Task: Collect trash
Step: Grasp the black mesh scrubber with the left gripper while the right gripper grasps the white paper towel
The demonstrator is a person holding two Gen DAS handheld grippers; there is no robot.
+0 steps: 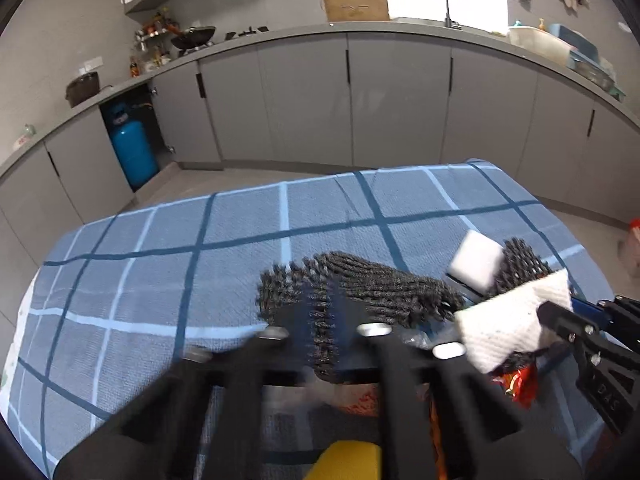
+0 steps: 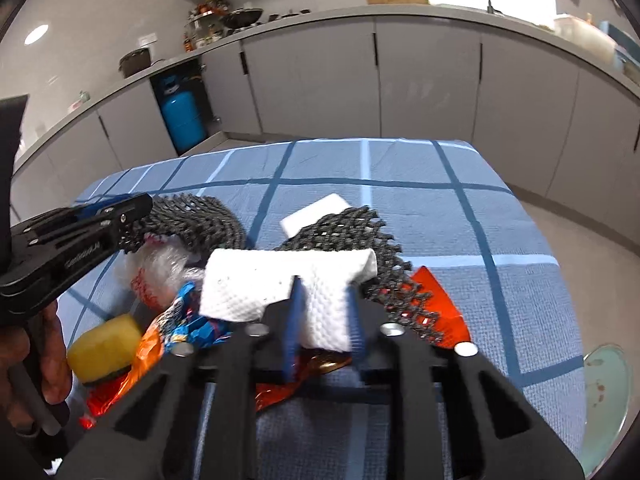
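The left gripper (image 1: pixel 326 330) is seen pressed together on the rim of a dark grey mesh bag (image 1: pixel 372 280), whose netting is pinched between the blue pads. In the right wrist view the same gripper (image 2: pixel 134 216) is seen from the side, clamped on the mesh (image 2: pixel 200 216) at the left, with the hand (image 2: pixel 38 344) that carries it visible below.

The right gripper (image 2: pixel 324 320) is closed on a folded white paper towel (image 2: pixel 280 284); the towel is squeezed between the two blue pads and stands out forward and to the left of them. In the left wrist view the towel (image 1: pixel 516 320) is seen held by the right gripper (image 1: pixel 560 320) at the right edge.

The mesh bag is spread over the blue checked cloth (image 2: pixel 440 216) that covers the table. The trash is gathered at the near side of the table: a white foam block (image 2: pixel 316 212) lies against the mesh; a crumpled clear wrapper (image 2: pixel 160 268) with red print, a blue and orange snack wrapper (image 2: pixel 188 320), a yellow sponge (image 2: pixel 106 344) and a red wrapper (image 2: pixel 440 304) partly under the netting are seen close together. Whether the towel touches the mesh cannot be told.
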